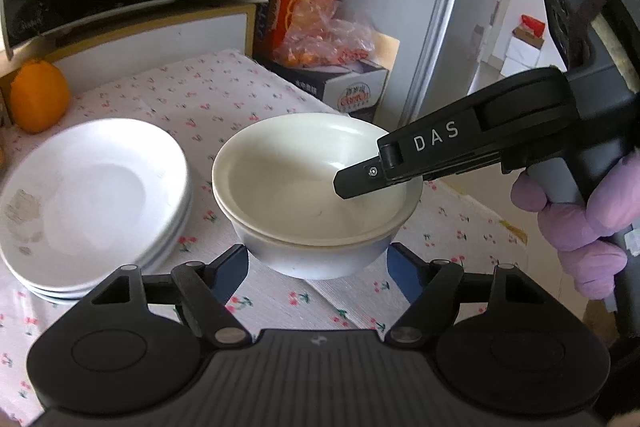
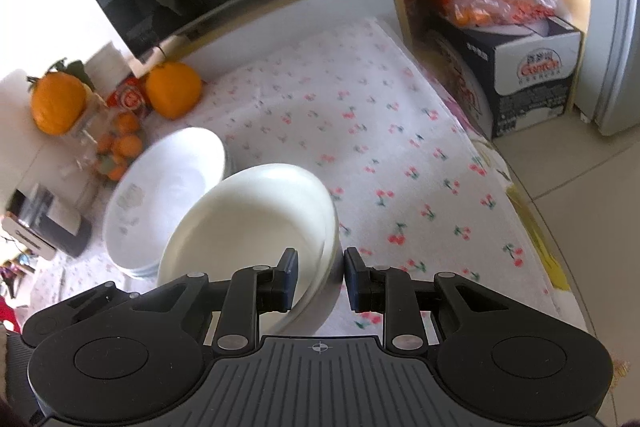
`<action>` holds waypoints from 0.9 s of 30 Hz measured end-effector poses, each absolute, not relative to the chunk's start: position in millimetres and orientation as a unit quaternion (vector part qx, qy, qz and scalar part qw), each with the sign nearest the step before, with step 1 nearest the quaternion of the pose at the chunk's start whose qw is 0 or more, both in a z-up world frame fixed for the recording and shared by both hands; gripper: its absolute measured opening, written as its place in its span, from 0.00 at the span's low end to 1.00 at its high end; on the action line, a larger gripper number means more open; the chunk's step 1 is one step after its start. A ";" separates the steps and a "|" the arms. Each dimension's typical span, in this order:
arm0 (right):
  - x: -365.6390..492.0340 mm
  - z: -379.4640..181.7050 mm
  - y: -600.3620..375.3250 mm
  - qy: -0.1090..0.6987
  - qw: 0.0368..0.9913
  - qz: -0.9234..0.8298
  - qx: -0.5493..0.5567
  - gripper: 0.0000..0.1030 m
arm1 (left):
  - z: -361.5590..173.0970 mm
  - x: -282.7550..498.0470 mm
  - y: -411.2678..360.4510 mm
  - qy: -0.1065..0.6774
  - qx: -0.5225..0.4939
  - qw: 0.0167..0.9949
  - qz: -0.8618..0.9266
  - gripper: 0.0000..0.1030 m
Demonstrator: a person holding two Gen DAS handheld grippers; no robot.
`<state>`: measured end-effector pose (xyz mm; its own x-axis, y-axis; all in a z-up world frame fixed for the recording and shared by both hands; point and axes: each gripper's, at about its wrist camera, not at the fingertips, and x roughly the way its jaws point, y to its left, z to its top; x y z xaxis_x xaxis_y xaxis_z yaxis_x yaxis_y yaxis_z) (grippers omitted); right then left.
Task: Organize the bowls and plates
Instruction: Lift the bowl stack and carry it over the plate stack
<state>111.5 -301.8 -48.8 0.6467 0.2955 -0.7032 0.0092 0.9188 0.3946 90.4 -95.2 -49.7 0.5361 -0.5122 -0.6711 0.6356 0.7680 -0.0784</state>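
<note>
The right gripper (image 2: 320,277) pinches the top bowl's (image 2: 248,219) near rim, while the left gripper's (image 1: 318,263) wide fingers flank the lower bowl (image 1: 320,259).

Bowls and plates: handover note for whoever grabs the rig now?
Right gripper: shut on the rim of the bowl stack, one finger inside, one outside.
Left gripper: open, fingers either side of the stack's base, pads not pressing.
Bowls: two nested, on the cherry-print cloth.
Plates: stacked just beside the bowls.
Done: bowls nested, plates stacked.
Left: probably final placing of the bowl stack; destination not shown.
</note>
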 end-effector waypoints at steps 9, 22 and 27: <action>126.1 -26.9 -283.4 0.390 0.891 0.107 0.206 0.24 | -25.3 97.4 -77.1 0.342 0.099 0.882 -0.310 0.71; 160.2 -11.8 -233.6 0.378 0.881 0.144 0.245 0.24 | -6.2 115.9 -30.7 0.339 0.109 0.893 -0.276 0.70; 173.2 -15.0 -218.4 0.378 0.879 0.151 0.246 0.24 | -10.6 126.1 -19.4 0.347 0.106 0.894 -0.264 0.70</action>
<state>173.2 -218.4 -15.0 0.6680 0.4520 -0.5912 -0.0789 0.8330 0.5477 126.1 -19.4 -10.6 0.6197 -0.3984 -0.6762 0.5454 0.8382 0.0059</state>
